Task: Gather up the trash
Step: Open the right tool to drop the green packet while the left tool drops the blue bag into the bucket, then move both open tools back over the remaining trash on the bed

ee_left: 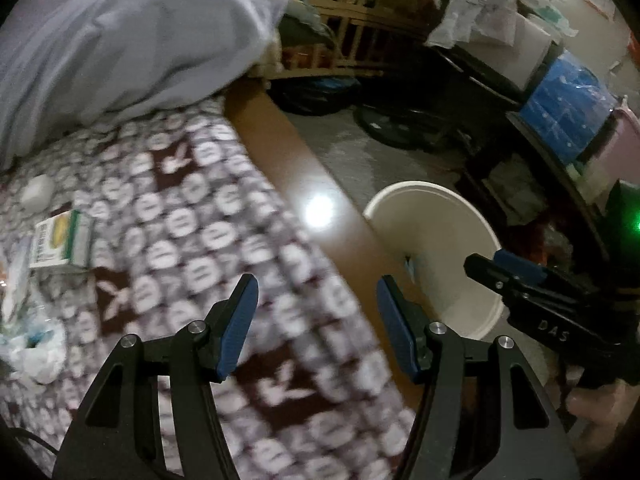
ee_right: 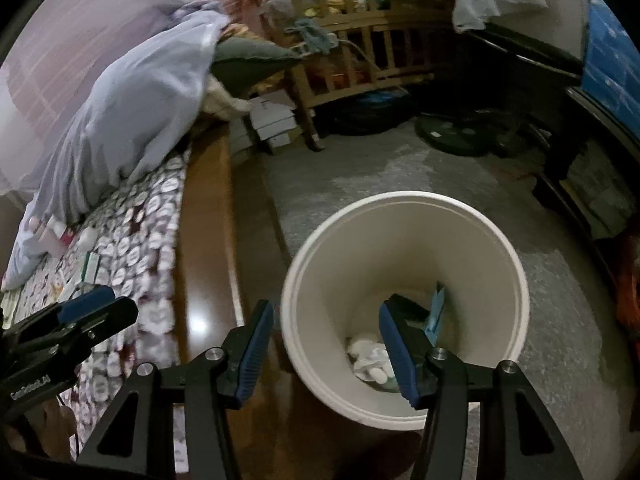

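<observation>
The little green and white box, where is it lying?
In the left wrist view, the green and white box lies at the left on the patterned blanket, between a crumpled plastic bag and the pillow.

In the left wrist view the bed (ee_left: 192,208) fills the left and centre, with a pillow (ee_left: 140,40) at upper left and a small box (ee_left: 60,244) at the left edge, a crumpled bag (ee_left: 32,344) below it. The bed's side rail (ee_left: 288,152) runs diagonally through the centre. Right of the rail, on the floor (ee_left: 360,152), stands the bucket (ee_left: 472,216). In the right wrist view trash pieces (ee_right: 370,356) lie in the bucket's bottom, at lower centre, and a wooden crib (ee_right: 360,40) stands behind, at top centre.
</observation>
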### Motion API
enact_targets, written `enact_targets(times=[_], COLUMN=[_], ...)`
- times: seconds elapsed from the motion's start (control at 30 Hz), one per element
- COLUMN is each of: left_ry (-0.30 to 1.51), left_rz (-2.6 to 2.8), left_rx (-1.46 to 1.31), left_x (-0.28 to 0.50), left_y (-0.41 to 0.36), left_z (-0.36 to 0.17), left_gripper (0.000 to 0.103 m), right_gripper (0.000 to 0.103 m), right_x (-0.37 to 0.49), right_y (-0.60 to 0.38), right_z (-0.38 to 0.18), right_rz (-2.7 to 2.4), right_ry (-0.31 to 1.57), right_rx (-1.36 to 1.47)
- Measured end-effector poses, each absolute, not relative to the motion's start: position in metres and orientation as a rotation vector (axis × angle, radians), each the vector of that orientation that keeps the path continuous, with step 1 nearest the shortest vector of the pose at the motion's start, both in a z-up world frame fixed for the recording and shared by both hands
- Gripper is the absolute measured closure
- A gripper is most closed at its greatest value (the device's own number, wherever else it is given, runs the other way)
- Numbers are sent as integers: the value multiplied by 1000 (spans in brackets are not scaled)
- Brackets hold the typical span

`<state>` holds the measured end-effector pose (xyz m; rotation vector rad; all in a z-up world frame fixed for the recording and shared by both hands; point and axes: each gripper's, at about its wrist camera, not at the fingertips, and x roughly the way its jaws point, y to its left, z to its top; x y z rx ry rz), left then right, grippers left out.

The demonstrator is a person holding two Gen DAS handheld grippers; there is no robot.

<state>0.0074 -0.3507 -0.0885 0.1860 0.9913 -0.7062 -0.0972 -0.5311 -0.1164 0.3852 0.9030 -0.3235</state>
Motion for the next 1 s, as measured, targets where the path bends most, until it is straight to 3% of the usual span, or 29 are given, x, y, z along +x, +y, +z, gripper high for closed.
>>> enact_targets(times=[1.0], left_ry=[979], left_rz=[-292], left_rx=[89], left_x=[42], left_y=[-116], left_z=[-96], left_gripper=[43], right_gripper=[41], right_x=[-1], right_y=[-331], right_z=[-121], right_rz=[44], right_ry=[992], right_rx=[169])
